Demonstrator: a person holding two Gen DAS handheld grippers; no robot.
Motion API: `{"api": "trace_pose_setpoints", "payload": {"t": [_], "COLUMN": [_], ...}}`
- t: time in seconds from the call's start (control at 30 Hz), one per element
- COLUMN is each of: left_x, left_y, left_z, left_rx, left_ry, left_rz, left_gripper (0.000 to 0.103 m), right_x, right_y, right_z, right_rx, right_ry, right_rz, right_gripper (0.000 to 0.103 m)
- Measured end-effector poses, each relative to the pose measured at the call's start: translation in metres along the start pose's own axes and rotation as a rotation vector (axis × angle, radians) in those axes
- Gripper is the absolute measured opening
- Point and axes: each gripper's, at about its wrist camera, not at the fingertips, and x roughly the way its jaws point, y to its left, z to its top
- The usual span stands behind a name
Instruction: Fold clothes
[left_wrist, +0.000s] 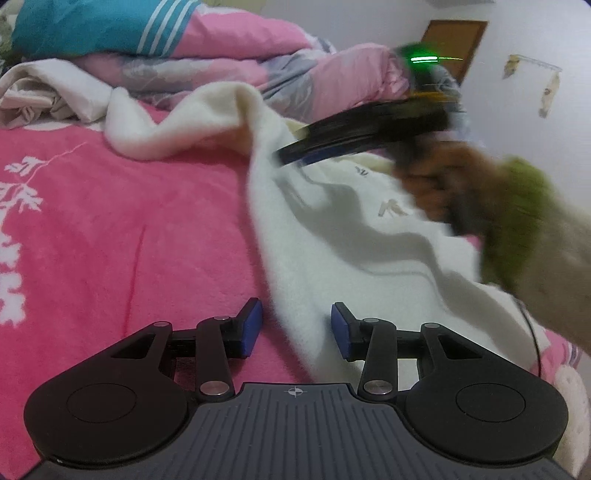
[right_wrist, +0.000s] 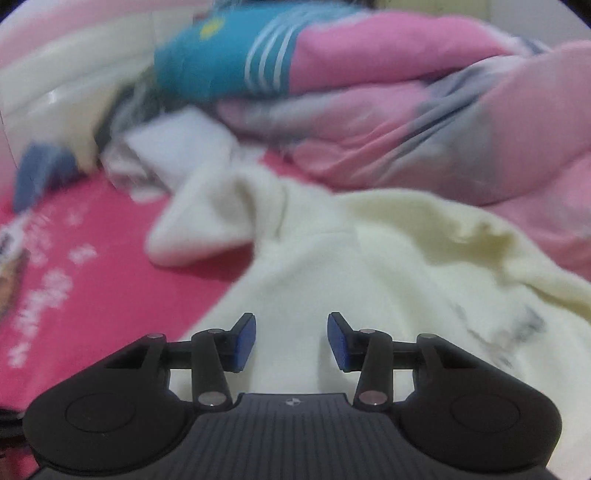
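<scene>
Cream fleece garment (right_wrist: 369, 266) is spread rumpled on pink bedspread (left_wrist: 110, 221), ahead of and under both finger pairs. Left gripper (left_wrist: 296, 328) and right gripper (right_wrist: 291, 339) are held parted, empty. Fold stage can't be judged; an edge grasp is needed.

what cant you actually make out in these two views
- Left wrist view: right gripper is motion-blurred; whether it grips the cream garment is unclear.
- Right wrist view: grey print on the garment is smeared.
- Both views: garment's near hem hidden behind gripper bodies.
</scene>
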Motion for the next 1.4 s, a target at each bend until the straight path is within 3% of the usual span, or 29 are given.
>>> {"api": "trace_pose_setpoints", "payload": {"t": [0.1,0.4,0.77,1.07,1.17,1.2,1.3,1.4], "left_x": [0.000,0.001,0.000,-0.005,-0.008,-0.009,-0.011,-0.012], "left_y": [0.005,0.015,0.006,0.008,0.006,0.005,-0.001,-0.012], "left_z": [-0.002,0.001,-0.005,0.000,0.001,0.002,0.002,0.003], "left_rx": [-0.004,-0.065,0.007,-0.073,-0.113,-0.126,-0.152,-0.128], "left_ry": [-0.016,-0.019,-0.024,0.017,0.039,0.046,0.073,0.093], "left_rz": [-0.031,-0.085,-0.050,-0.061,-0.053,-0.047,-0.018,0.051], "left_gripper": [0.041,0.041,0.042,0.045,0.045,0.045,0.042,0.026], "right_x": [0.048,0.085,0.077,-0.147,-0.222,-0.246,-0.258,-0.249], "right_y": [-0.003,-0.010,-0.019,-0.102,-0.129,-0.139,-0.155,-0.148], "right_z": [0.010,0.040,0.052,-0.101,-0.152,-0.169,-0.236,-0.271], "right_rx": [-0.013,0.079,0.246,0.552,0.653,0.687,0.833,0.883], "right_ry": [0.066,-0.007,-0.033,-0.137,-0.173,-0.184,-0.123,-0.134], "right_rz": [-0.007,0.017,-0.005,-0.159,-0.210,-0.228,-0.286,-0.227], "right_gripper": [0.031,0.027,0.028,0.043,0.064,0.066,0.067,0.064]}}
